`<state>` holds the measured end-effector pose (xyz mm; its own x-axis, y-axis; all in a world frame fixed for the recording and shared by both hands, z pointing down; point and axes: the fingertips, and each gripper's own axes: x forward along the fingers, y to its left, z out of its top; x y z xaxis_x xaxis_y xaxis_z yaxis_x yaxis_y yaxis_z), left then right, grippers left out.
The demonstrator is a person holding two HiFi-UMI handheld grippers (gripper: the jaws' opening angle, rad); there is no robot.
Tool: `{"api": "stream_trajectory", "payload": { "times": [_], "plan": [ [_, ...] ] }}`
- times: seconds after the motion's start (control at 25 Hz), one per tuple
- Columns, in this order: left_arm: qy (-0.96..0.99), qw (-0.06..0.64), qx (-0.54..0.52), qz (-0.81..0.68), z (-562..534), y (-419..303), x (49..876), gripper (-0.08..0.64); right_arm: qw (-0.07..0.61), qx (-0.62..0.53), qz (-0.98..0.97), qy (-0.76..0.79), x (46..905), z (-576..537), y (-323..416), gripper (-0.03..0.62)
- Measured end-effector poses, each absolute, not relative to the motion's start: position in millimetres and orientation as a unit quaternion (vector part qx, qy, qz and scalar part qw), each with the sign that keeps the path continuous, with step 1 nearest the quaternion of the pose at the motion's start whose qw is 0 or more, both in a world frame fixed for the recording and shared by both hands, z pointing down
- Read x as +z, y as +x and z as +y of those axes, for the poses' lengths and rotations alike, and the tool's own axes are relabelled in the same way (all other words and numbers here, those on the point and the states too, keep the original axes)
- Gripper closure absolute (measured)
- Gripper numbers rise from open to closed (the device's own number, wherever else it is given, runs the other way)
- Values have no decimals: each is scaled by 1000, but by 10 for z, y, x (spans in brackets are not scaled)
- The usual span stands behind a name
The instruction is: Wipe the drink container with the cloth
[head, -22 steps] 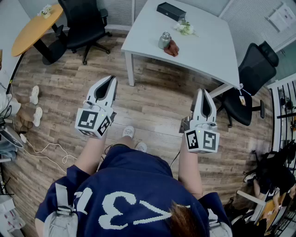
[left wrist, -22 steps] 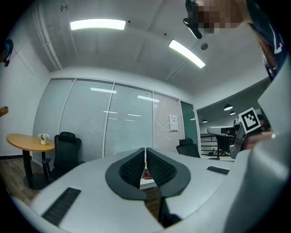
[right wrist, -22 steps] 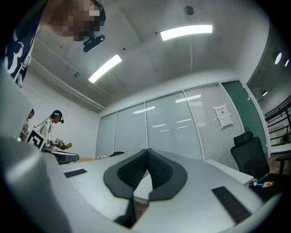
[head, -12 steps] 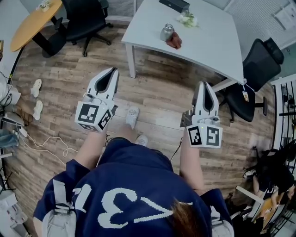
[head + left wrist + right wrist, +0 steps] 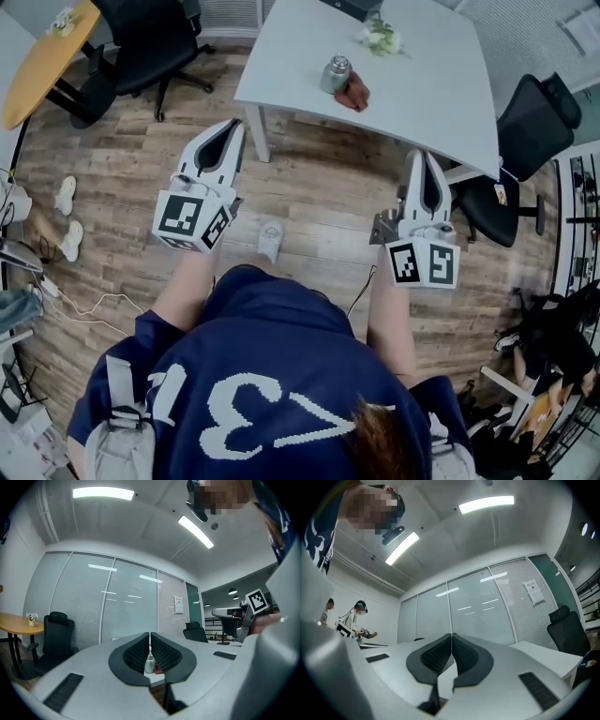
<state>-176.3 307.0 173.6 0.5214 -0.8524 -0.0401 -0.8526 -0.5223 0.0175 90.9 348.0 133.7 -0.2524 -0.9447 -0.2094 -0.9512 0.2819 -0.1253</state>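
Left gripper (image 5: 230, 131) is clenched, jaws pressed together on nothing, held out level over the wooden floor (image 5: 319, 202). Right gripper (image 5: 424, 157) is clamped shut too, also empty, nose tipped slightly up. Both point ahead toward the white table (image 5: 441, 103), and that is where the action lies. The drink container (image 5: 336, 74), a small metal bottle, stands upright near the table's front edge with the reddish cloth (image 5: 354, 95) bunched against its right side. Both are well apart from either gripper, with open floor between. In the head view the container sits ahead and between the two grippers, neither clearly nearer. The left gripper view shows it dead in line with the closed jaws, though, while the right gripper view doesn't show it. My read: the cloth has to be picked up first, so the jaws need to open and close the distance.
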Motion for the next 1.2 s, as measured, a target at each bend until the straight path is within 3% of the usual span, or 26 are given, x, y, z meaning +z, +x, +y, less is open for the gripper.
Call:
{"api": "stream_trajectory", "payload": {
  "times": [0.36,0.8,1.2],
  "plan": [
    [-892,17,27,451,1866,-1776,1613,537,133,23,774,-619,1198,2462,782,566],
    [-902,-18,20,432,1247,-1718,1921,537,116,2,769,-629,1379,1832,825,566],
    [-905,-10,10,425,577,-1380,1942,537,125,-6,794,-595,1387,838,1029,566]
  ]
}}
